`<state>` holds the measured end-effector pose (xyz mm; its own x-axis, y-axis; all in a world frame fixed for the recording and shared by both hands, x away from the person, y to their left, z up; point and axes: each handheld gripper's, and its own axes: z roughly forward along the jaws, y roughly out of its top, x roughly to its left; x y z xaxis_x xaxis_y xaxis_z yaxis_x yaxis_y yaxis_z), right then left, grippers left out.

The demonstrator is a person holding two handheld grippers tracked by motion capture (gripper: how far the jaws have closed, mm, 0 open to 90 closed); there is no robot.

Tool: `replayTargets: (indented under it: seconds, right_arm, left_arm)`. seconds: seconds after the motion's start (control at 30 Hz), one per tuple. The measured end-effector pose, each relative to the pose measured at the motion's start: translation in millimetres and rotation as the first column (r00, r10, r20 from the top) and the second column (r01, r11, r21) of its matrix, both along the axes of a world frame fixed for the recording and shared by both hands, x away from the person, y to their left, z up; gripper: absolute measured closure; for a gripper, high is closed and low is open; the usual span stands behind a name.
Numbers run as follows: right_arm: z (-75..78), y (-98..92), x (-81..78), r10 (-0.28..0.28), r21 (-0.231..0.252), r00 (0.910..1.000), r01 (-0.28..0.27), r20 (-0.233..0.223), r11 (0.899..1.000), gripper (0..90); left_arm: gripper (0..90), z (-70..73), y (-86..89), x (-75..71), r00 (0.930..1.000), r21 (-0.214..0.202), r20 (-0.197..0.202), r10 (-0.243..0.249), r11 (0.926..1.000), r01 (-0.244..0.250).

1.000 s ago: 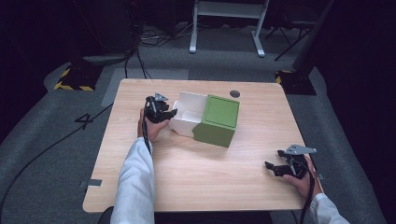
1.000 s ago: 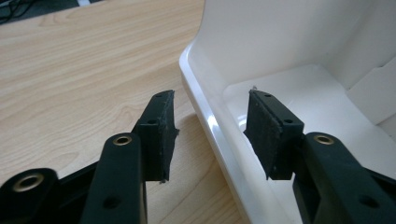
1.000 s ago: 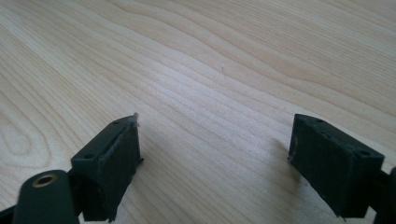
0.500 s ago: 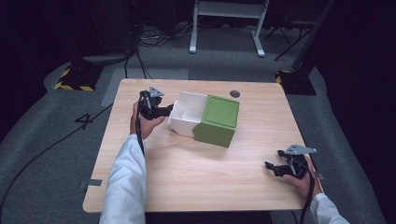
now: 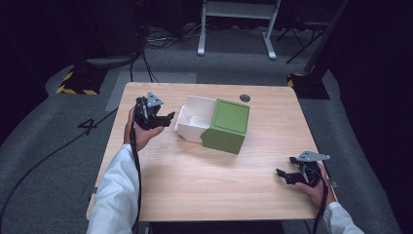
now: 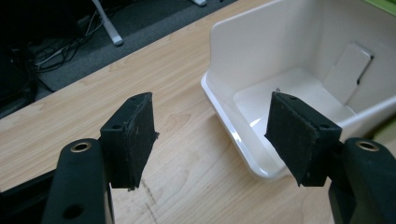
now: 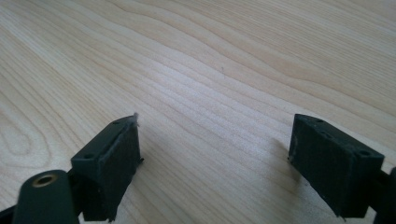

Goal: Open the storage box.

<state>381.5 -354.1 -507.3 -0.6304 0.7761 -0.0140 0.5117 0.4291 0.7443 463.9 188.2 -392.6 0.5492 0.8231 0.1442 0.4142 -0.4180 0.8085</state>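
Black left gripper (image 5: pixel 164 118): jaws have just been opening, nothing between them, just beside the white drawer (image 5: pixel 195 119), which sticks out of the green box (image 5: pixel 228 125) mid-surface (image 5: pixel 204 185). Right gripper (image 5: pixel 285 174): jaws wide, empty, well apart near the surface's right edge.

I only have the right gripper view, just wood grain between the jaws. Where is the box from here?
Observer: The high view shows the green box mid-table, well away from the right gripper at the near right corner.
Operator: Is it open?
Observer: Yes, its white drawer sticks out towards the left gripper.
Operator: Is the left gripper holding the drawer?
Observer: No. Its jaws have just been opening, nothing is between them, and they stand short of the drawer's rim.
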Motion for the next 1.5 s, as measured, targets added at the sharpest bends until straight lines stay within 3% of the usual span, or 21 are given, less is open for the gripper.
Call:
replayTargets:
  seconds: [0.13, 0.27, 0.47, 0.63, 0.83, 0.97, 1.1, 1.3, 1.4, 1.5]
  right_arm:
    - [0.0, 0.0, 0.0, 0.000, 0.000, 1.0000, 0.000, 0.000, 1.000, 16.6]
    - [0.0, 0.0, 0.0, 0.000, 0.000, 1.0000, 0.000, 0.000, 1.000, 16.6]
    - [0.0, 0.0, 0.0, 0.000, 0.000, 1.0000, 0.000, 0.000, 1.000, 16.5]
    - [0.0, 0.0, 0.0, 0.000, 0.000, 1.0000, 0.000, 0.000, 1.000, 16.5]
    - [0.0, 0.0, 0.0, 0.000, 0.000, 1.0000, 0.000, 0.000, 1.000, 16.6]
    - [0.0, 0.0, 0.0, 0.000, 0.000, 1.0000, 0.000, 0.000, 1.000, 16.6]
    - [0.0, 0.0, 0.0, 0.000, 0.000, 1.0000, 0.000, 0.000, 1.000, 16.6]
    - [0.0, 0.0, 0.0, 0.000, 0.000, 1.0000, 0.000, 0.000, 1.000, 16.6]
    - [0.0, 0.0, 0.0, 0.000, 0.000, 1.0000, 0.000, 0.000, 1.000, 16.6]
    - [0.0, 0.0, 0.0, 0.000, 0.000, 1.0000, 0.000, 0.000, 1.000, 16.6]
  left_arm:
    - [31.3, 1.0, 3.6, -9.7, 0.9999, 0.001, -0.006, -0.011, 0.9999, 0.011]
    - [30.6, -0.6, 5.5, -18.6, 0.9997, 0.045, -0.008, -0.024, 0.9987, 0.024]
    - [27.4, -2.3, 9.7, -32.5, 0.9988, 0.068, -0.022, -0.045, 0.9966, 0.046]
    - [21.6, -3.9, 14.0, -40.7, 0.9955, 0.044, -0.069, -0.065, 0.9967, 0.068]
    - [16.4, -2.6, 21.4, -49.7, 0.9918, 0.042, -0.085, -0.095, 0.9942, 0.099]
    - [16.6, -2.2, 24.3, -55.7, 0.9903, 0.049, -0.096, -0.100, 0.9933, 0.105]
    - [18.5, -3.6, 22.8, -62.9, 0.9924, 0.105, -0.084, -0.090, 0.9896, 0.098]
    - [19.1, -5.6, 21.7, -77.9, 0.9908, 0.101, -0.068, -0.117, 0.9871, 0.124]
    - [19.5, -9.3, 20.9, -85.9, 0.9872, 0.086, -0.084, -0.135, 0.9860, 0.142]
    - [21.1, -14.8, 21.1, -93.4, 0.9841, 0.097, -0.101, -0.146, 0.9830, 0.156]
